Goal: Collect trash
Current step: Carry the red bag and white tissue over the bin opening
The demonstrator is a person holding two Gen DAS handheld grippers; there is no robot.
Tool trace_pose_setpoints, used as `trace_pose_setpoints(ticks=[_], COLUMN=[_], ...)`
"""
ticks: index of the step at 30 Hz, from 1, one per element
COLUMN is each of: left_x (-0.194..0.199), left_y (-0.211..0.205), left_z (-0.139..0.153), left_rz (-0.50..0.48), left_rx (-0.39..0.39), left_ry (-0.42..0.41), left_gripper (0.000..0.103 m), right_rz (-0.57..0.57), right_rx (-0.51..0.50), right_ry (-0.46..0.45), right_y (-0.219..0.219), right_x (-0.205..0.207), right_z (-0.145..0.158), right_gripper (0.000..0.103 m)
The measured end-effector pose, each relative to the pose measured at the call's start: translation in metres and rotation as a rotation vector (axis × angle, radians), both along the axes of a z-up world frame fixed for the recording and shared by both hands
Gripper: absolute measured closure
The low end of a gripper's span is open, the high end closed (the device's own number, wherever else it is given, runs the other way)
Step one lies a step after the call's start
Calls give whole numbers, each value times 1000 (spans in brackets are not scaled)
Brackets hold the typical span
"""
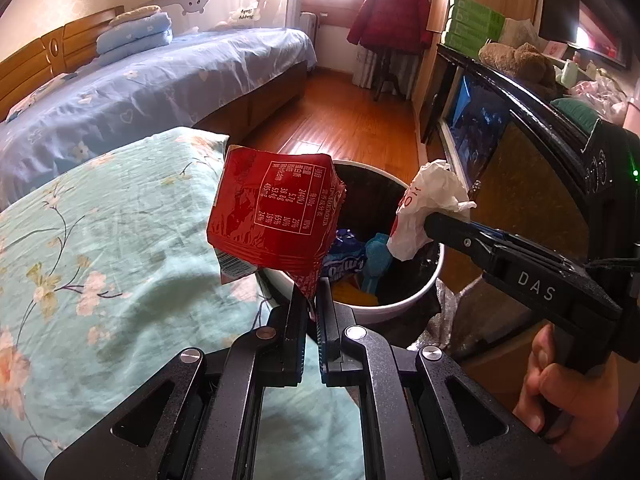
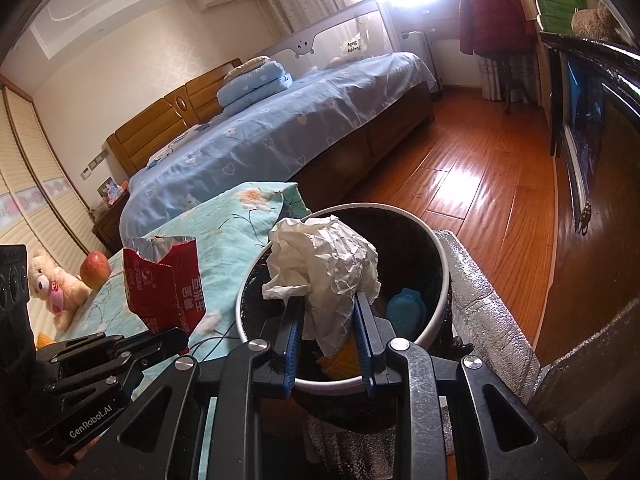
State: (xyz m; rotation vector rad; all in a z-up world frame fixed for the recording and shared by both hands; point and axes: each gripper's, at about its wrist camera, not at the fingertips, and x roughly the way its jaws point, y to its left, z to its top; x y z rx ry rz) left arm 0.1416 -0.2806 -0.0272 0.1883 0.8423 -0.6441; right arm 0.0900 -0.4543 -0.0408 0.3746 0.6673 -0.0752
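Two grippers: left gripper point(image 1: 314, 304) pinching one red wrapper point(image 1: 272, 212), right gripper point(image 2: 328, 312) clamping one crumpled paper point(image 2: 324, 264) above one bin's rim point(image 2: 400, 210).

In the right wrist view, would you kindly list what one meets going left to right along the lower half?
Teddy bear → apple → red wrapper → crumpled white paper → blue item in the bin → silver foil bag.

Bin point(image 2: 434, 312) on floor point(image 2: 472, 168) just beside quilt point(image 2: 236, 224). Wrapper point(image 1: 272, 216) above bin's near rim, left of crumpled paper point(image 1: 428, 208). Apple point(image 2: 95, 269), teddy point(image 2: 52, 288) on quilt. Bed point(image 2: 280, 128) behind.
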Motion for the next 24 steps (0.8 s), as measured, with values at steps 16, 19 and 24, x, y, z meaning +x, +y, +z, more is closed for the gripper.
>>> trace_pose_setpoints(ticks=[16,19,24], left_x=[10,11,15], left_y=[-20,-23,-28], left_z=[-3,-3,-5], left_rz=[-12,-12,-14], left_rx=[25,29,40], left_ry=[3,2,4], left_gripper=[99,99,99], right_rz=[-18,-19,-24], right_rx=[1,3,7], right_ry=[15,19,28], right_y=[-15,-16,-21], right_x=[13,15,18], right_z=[-3,-5,-9], right_gripper=[78,78,78])
